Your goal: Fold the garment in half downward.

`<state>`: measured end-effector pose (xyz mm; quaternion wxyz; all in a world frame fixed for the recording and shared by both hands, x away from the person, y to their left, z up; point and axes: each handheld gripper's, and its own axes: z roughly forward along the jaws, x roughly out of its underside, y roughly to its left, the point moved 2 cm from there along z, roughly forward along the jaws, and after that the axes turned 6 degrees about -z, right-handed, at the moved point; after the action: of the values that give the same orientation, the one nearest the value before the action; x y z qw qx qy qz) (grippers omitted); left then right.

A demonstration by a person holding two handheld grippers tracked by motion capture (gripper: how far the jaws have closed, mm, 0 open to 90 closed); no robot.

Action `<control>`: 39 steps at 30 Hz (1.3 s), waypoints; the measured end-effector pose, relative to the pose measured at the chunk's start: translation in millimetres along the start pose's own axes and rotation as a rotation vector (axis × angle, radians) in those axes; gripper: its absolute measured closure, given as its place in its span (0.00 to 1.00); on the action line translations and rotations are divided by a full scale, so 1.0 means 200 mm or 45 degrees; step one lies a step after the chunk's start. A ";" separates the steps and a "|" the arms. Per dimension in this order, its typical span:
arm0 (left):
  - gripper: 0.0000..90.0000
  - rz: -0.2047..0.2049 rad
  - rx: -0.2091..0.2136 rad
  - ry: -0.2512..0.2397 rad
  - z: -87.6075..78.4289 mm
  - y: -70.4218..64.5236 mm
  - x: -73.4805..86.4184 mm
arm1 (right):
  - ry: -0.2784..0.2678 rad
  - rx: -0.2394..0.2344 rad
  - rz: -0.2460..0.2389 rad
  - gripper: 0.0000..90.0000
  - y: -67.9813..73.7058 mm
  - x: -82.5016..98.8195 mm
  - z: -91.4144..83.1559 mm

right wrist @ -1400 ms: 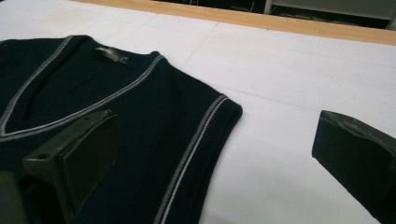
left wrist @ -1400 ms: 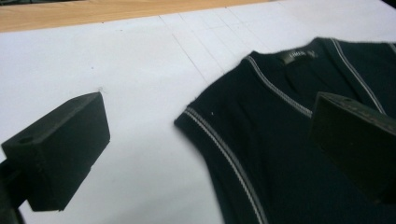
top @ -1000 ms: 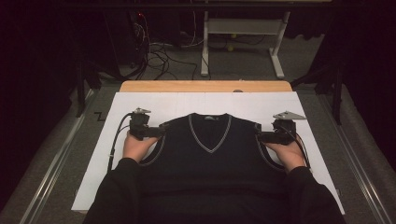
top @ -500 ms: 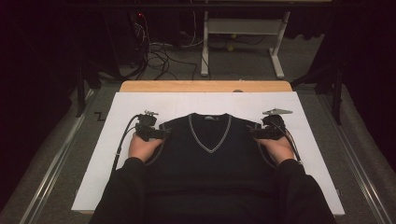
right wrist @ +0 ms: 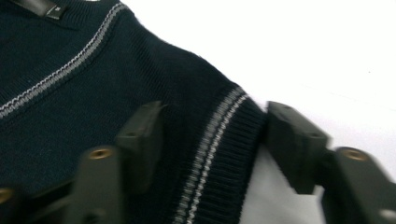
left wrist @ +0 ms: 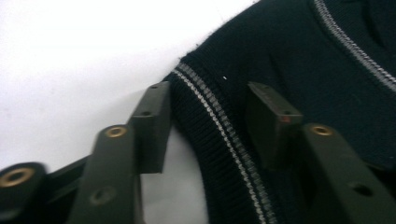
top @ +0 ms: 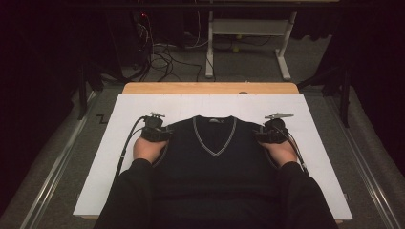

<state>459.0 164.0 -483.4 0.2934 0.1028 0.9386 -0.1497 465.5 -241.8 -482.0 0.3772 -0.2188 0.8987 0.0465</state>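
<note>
Dark navy sleeveless sweater [top: 212, 162] lies flat, front up, on the white sheet [top: 329, 157] covering the table [top: 210, 88]. It sits centred on the sheet, neck pointing away from the person, hem at the near edge under the forearms. V-neck with a thin grey-white stripe along the collar; a small label shows inside the back of the neck. Armholes have ribbed trim with the same pale double stripe. Knit looks fine and even, with no obvious wrinkles across the chest.

Left gripper [top: 155, 131] is at the sweater's left shoulder, at the top of the armhole. In the left gripper view its jaws straddle the ribbed armhole edge [left wrist: 219, 140]: one pad is on the white sheet side, just beside the trim, the other over the dark knit. The jaws have just been closing and stand roughly half open with the trim between them. The outer pad looks to be against the edge, the inner one is not clearly pressing.

Right gripper [top: 270, 133] mirrors this at the right shoulder. In the right gripper view one pad sits over the knit and the other at the outer rim of the striped trim [right wrist: 219, 140], next to the sheet. These jaws have also just been closing, about half open, with fabric between them. Firm clamp not evident.
</note>
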 end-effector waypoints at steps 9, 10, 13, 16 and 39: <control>0.80 0.034 0.056 -0.003 0.00 -0.02 0.00 | 0.003 -0.057 -0.060 0.88 0.03 -0.01 -0.01; 0.80 0.099 0.066 -0.017 -0.03 -0.02 -0.01 | 0.003 -0.045 -0.079 0.88 0.03 -0.02 -0.02; 0.80 0.100 0.060 -0.058 -0.08 -0.01 -0.04 | -0.022 -0.022 -0.099 0.88 0.03 -0.03 -0.05; 0.80 0.079 0.080 -0.165 -0.16 0.00 -0.09 | -0.084 0.012 -0.090 0.88 0.00 -0.06 -0.11; 0.80 0.111 0.000 -0.587 -0.56 -0.12 -0.40 | -0.519 0.160 -0.106 0.88 -0.08 -0.45 -0.53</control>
<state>460.0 171.7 -344.3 0.5061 0.1064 0.8415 -0.1562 458.2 -249.6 -342.8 0.5655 -0.2177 0.7953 0.0179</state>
